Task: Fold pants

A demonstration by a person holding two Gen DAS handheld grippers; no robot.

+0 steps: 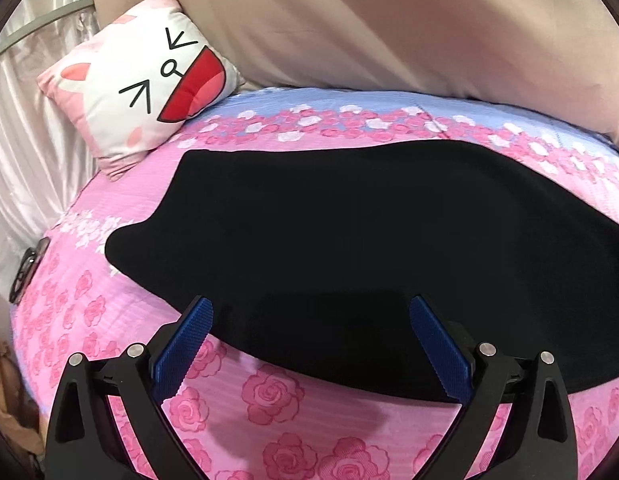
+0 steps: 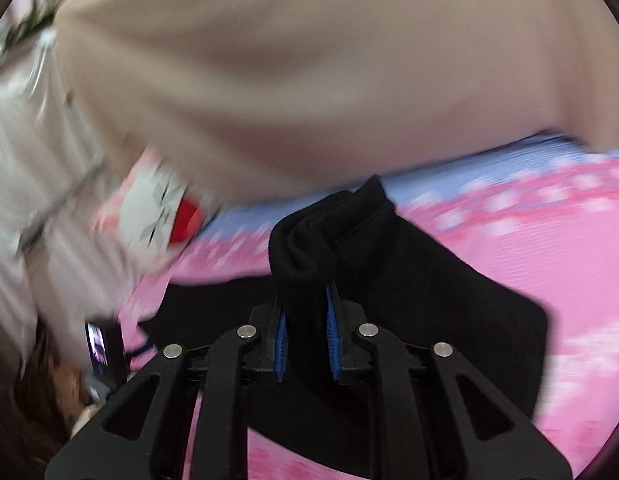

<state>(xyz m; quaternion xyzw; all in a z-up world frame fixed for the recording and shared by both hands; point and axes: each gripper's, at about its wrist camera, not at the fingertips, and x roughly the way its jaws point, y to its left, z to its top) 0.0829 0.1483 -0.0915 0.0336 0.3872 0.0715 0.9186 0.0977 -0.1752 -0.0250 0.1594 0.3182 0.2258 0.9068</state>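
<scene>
Black pants (image 1: 349,240) lie spread flat on a pink rose-print bedspread (image 1: 269,400). My left gripper (image 1: 309,312) is open, its blue-padded fingers (image 1: 185,344) wide apart above the near edge of the pants, holding nothing. In the right wrist view my right gripper (image 2: 305,300) is shut on a bunched end of the pants (image 2: 309,240) and holds it lifted above the bed, with the cloth hanging down behind the fingers. This view is blurred by motion.
A white and pink cat-face pillow (image 1: 145,80) lies at the far left of the bed. A beige curtain (image 1: 389,20) hangs behind the bed. A dark phone-like object (image 1: 27,268) lies at the bed's left edge; a lit device (image 2: 101,344) shows low left.
</scene>
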